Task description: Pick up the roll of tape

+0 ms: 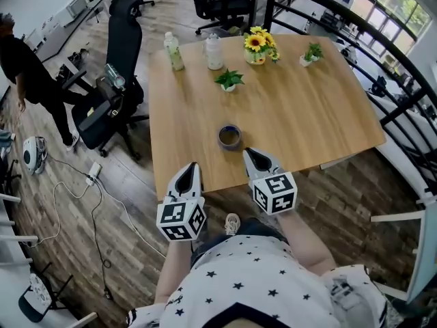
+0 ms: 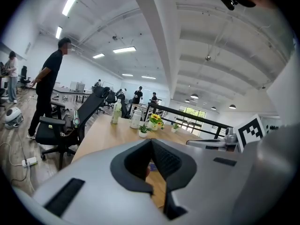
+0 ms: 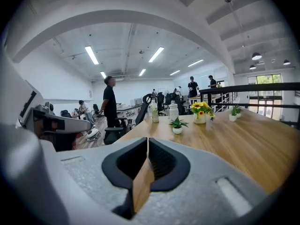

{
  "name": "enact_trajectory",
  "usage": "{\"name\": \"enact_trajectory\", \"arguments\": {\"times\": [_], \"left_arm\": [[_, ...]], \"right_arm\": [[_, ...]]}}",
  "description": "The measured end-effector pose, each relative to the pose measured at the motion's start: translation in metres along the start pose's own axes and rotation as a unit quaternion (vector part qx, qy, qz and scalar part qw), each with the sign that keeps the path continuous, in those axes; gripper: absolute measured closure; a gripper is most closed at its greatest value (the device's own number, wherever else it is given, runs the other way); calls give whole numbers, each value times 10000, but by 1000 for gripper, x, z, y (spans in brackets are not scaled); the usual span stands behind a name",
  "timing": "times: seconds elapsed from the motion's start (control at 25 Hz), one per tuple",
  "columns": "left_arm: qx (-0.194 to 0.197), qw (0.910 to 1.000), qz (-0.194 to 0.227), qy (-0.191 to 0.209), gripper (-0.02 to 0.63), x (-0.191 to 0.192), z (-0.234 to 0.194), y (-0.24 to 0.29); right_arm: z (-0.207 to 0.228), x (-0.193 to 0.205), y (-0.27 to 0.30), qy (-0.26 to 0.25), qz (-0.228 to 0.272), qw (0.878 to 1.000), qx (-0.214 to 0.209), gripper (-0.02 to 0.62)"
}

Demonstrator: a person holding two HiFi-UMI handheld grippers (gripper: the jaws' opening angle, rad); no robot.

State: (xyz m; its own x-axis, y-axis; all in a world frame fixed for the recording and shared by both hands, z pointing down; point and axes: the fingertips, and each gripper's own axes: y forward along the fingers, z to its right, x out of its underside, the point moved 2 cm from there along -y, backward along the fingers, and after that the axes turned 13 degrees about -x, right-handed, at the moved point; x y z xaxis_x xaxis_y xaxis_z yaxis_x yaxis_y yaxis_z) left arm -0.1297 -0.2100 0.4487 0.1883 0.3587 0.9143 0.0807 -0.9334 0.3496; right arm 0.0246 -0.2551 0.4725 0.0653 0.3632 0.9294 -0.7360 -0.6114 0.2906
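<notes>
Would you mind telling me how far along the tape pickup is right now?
Nothing is done yet: the roll of tape lies untouched on the table. In hand: left tongs and right tongs, both shut and empty, near the table edge. Remaining: open, reach, grasp, lift.

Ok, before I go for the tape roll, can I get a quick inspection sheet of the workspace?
Surface: wooden table, light top.
Job's things: roll of tape lies flat near the near edge, just ahead of both tongs, untouched.
Clutter: green bottle, white bottle, sunflower pot, small plant and corner plant, all on the far half, apart from the tape.
Grippers: left tongs and right tongs both shut, empty, at the near edge.
Cables: corded power strip on the floor left of the table.
Surroundings: office chair and a person at left, railing at right.
</notes>
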Motion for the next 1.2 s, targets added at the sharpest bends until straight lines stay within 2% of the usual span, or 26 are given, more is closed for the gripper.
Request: {"name": "enact_trajectory", "arguments": {"times": [0.4, 0.8, 1.2], "left_arm": [[-200, 9996, -215, -34, 603, 3, -7, 42], [-346, 9984, -421, -125, 603, 13, -14, 61], [-530, 9968, -549, -215, 603, 24, -16, 70]], "right_arm": [[53, 25, 53, 93, -631, 9980, 7, 533], [90, 50, 99, 165, -1232, 9922, 85, 478], [111, 74, 130, 291, -1626, 9862, 95, 475]]}}
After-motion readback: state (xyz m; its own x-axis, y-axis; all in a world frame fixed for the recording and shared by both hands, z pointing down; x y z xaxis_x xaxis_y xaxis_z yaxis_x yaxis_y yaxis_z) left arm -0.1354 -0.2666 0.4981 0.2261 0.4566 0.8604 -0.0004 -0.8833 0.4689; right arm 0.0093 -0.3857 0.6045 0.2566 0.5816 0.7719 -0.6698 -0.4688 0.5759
